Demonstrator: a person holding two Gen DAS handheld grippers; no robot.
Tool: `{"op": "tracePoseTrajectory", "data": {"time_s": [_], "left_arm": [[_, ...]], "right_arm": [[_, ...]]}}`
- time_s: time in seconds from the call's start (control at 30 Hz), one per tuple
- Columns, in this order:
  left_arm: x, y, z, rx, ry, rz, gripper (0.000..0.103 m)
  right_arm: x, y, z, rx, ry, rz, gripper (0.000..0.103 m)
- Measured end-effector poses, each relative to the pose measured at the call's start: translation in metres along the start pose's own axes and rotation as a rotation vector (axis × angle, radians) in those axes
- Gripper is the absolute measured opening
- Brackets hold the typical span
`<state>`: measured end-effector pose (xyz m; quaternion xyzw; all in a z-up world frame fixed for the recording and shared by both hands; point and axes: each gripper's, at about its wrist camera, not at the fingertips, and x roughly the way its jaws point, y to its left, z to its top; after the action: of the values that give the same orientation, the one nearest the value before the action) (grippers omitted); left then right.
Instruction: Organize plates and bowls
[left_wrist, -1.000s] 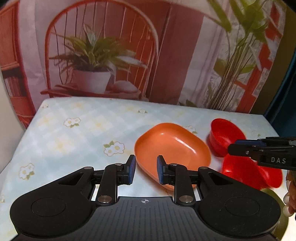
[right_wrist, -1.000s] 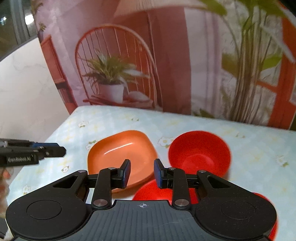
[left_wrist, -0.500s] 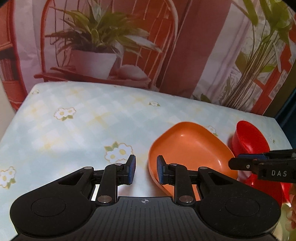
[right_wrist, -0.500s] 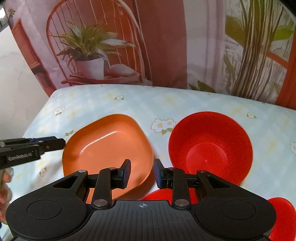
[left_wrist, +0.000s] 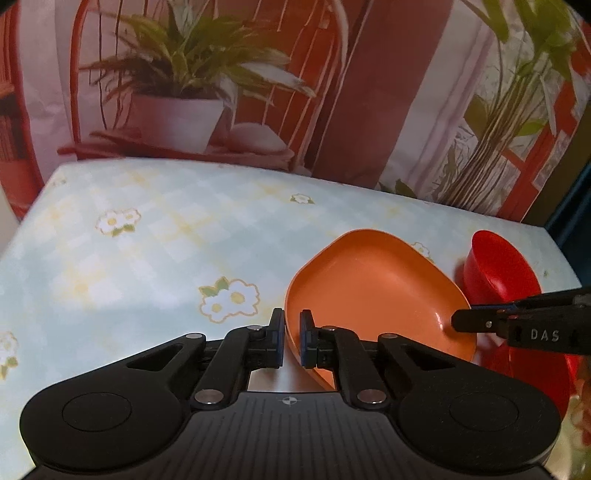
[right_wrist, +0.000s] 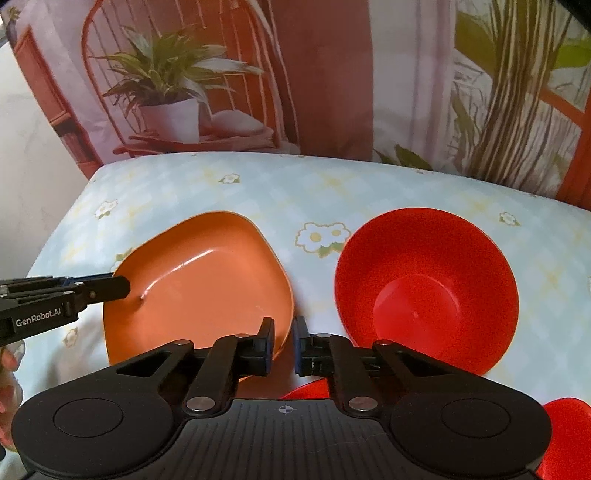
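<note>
I have both grippers, left gripper (left_wrist: 291, 338) and right gripper (right_wrist: 283, 345), apparently clamped on opposite rims of the orange plate (right_wrist: 199, 280); I should lift evenly.

We see lots of bare tablecloth (left_wrist: 147, 258) on the left; the orange plate (right_wrist: 199, 280) and red bowl (right_wrist: 424, 291) crowd the right.

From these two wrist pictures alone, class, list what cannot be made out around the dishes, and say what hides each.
- Left wrist view: the near rim of the orange plate is covered by the left hand-held gripper.
- Right wrist view: a red dish near the right hand-held gripper shows only a sliver; its shape is hidden.
- Right wrist view: another red dish is cut off by the frame's corner.
</note>
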<state>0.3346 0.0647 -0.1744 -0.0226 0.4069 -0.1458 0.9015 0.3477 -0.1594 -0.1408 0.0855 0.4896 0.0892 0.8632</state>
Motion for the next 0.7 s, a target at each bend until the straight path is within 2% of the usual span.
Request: {"op": "tracePoseTrajectory", "data": {"time_s": [0.37,0.7], "left_arm": [[-0.046,-0.012,0.008,0.026,-0.047,0.025,0.009],[-0.090,-0.054,0.003,0.075,-0.091,0.019,0.009]], "right_arm": [[-0.037,0.006,-0.003,0.005,-0.082,0.049,0.008],[-0.094,-0.007,-0.019,0.013,-0.154,0.075,0.008]]}}
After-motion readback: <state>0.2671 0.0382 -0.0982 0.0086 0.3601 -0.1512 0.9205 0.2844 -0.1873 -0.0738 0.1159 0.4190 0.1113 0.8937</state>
